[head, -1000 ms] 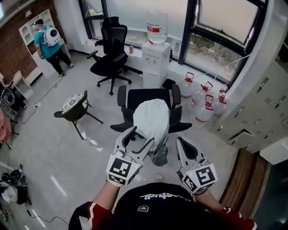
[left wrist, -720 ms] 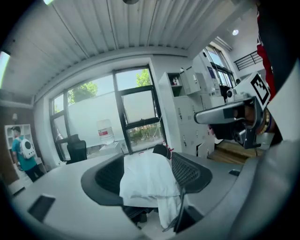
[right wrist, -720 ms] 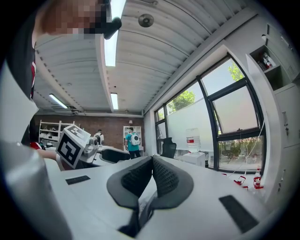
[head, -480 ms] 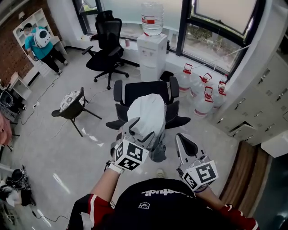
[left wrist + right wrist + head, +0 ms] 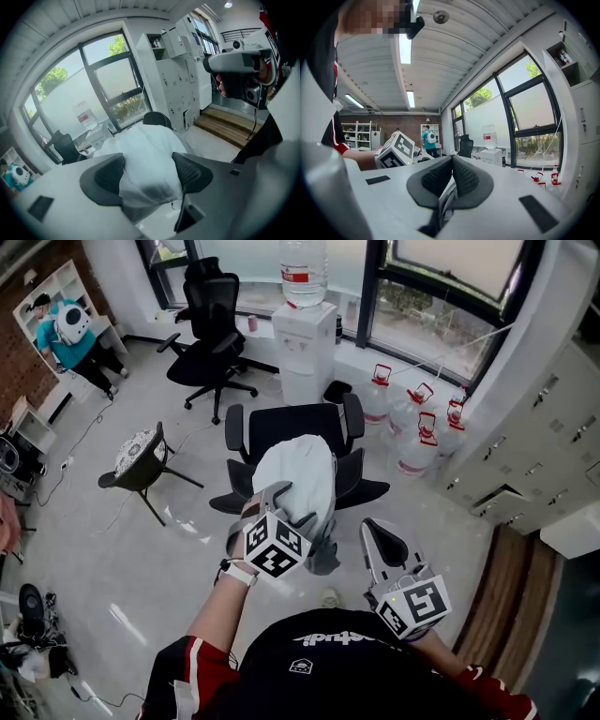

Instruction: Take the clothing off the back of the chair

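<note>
A white garment [image 5: 296, 470] hangs over the back of a black office chair [image 5: 281, 420] right in front of me. My left gripper [image 5: 292, 506] slants down at the garment's lower part. Its jaws are opening and stand wide. In the left gripper view the garment [image 5: 147, 150] fills the gap between the two dark pads of the left gripper [image 5: 147, 176], which do not pinch the cloth. My right gripper [image 5: 374, 529] hovers level to the right of the chair back, apart from the cloth. In its own view the right gripper [image 5: 451, 163] has its pads together on nothing.
A water dispenser [image 5: 305, 329] stands behind the chair by the window, with several red-capped water jugs [image 5: 412, 437] to its right. Another office chair [image 5: 211, 334] and a small black chair [image 5: 141, 460] stand at the left. A person with a backpack [image 5: 64, 334] stands far left. Lockers [image 5: 553, 456] line the right.
My left gripper has swung forward and down onto the garment, rolling as it went, and its jaws have widened. The right gripper has drifted slightly.
</note>
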`<state>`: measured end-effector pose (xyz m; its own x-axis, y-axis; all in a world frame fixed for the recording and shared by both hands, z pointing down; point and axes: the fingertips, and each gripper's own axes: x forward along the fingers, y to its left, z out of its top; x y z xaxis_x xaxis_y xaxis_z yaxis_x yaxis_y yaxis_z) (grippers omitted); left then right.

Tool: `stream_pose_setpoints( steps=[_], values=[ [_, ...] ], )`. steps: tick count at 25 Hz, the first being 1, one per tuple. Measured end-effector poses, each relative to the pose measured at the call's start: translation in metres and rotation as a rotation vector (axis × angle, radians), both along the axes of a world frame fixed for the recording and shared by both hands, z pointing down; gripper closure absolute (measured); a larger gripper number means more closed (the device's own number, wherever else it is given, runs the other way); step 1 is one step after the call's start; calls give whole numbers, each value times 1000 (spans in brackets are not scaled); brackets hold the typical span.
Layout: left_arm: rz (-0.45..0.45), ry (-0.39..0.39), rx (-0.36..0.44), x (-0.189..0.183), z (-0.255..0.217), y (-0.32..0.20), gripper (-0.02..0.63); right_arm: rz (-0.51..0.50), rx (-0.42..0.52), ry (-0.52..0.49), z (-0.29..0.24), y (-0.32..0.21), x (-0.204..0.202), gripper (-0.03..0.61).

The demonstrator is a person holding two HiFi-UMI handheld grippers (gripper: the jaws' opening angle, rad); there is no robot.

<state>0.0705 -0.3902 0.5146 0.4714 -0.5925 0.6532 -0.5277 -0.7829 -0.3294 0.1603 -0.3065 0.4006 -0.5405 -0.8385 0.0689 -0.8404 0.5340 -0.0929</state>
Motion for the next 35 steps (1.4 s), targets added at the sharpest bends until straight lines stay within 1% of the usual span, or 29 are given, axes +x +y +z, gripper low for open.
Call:
stream_pose_setpoints(
  steps=[3, 6, 12, 15, 18, 20, 25, 29, 32, 35],
  values=[
    [-1, -5, -43, 3, 6, -2, 307, 1, 0, -1, 1, -3, 3, 575],
    [-19, -2, -49, 2, 9, -2, 308, -2, -1, -5, 3, -4, 3, 575],
    [-57, 4, -16, 0, 6, 1, 316, -8, -7, -21, 2, -2, 0, 575],
    [-52, -5, 2, 0, 7, 6, 362, -17, -6, -26, 3, 1, 0, 575],
    [-38, -21, 27, -1, 7, 8, 379, -20, -6, -30, 2, 3, -2, 575],
    [-42, -19, 42, -1, 4, 11, 383, -21, -5, -33, 0, 6, -2, 575],
    [-52, 36, 70, 2, -7, 18, 443, -15, -1, -38, -2, 9, 2, 575],
    [-54, 62, 60, 0, -11, 24, 500, -20, 3, -42, -2, 13, -1, 575],
    [-57, 86, 54, -1, -14, 27, 526, -25, 4, -43, -2, 16, -2, 575],
    [-67, 144, 49, -3, -22, 29, 543, -17, -2, -51, -4, 19, -3, 575]
  ],
)
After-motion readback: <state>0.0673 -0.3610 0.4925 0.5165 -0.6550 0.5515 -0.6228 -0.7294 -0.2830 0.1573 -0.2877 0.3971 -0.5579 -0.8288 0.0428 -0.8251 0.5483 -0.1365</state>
